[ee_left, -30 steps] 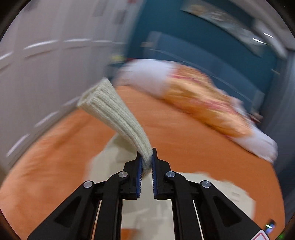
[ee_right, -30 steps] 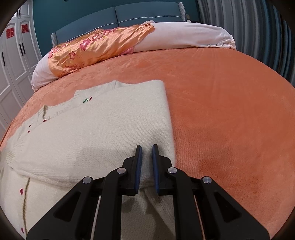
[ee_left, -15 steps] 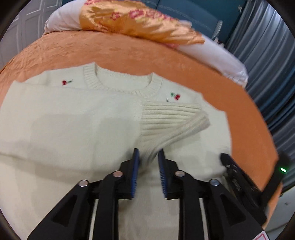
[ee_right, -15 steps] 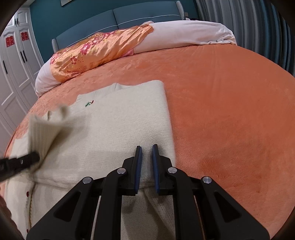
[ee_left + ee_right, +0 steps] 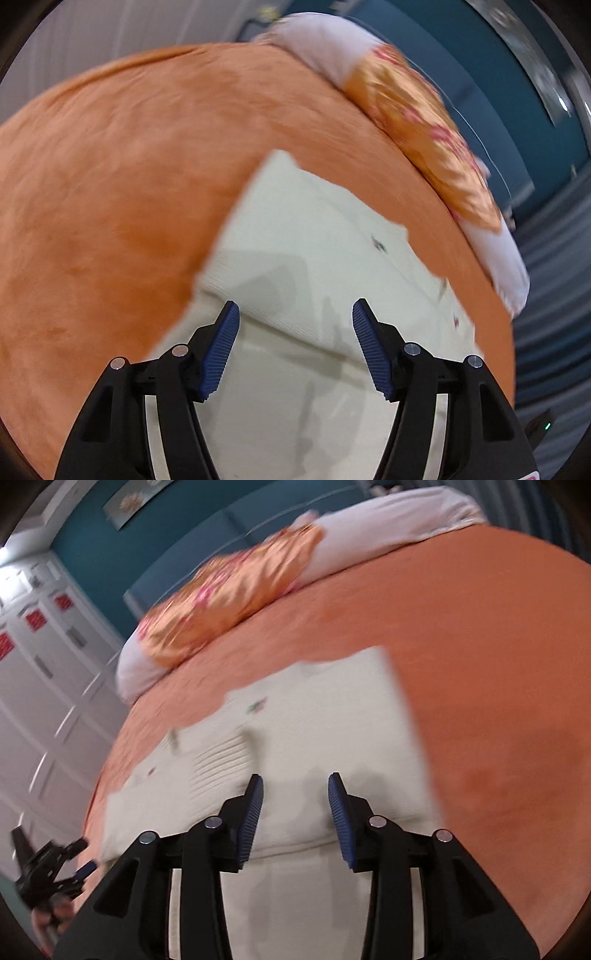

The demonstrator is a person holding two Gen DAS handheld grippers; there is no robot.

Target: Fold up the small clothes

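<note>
Left gripper (image 5: 295,347): we see its jaws spread wide, holding nothing.
Right gripper (image 5: 295,821): jaws apart, holding nothing.
Sweater (image 5: 314,258): cream knit, lying flat just ahead of and under both grippers, sleeves folded in.
Bedspread (image 5: 110,184): orange, under the sweater.
Pillow (image 5: 229,605): far ahead, orange floral.

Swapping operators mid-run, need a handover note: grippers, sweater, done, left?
Left gripper: open, empty, over the near left part of the sweater.
Right gripper: open, empty, over its near right part.
Sweater: cream knit, flat on the orange bed cover, neckline toward the pillows.
Done: both sides look folded inward; a ribbed sleeve cuff lies on top.
Left: probably fold the hem end up toward the neckline, then smooth it.
</note>
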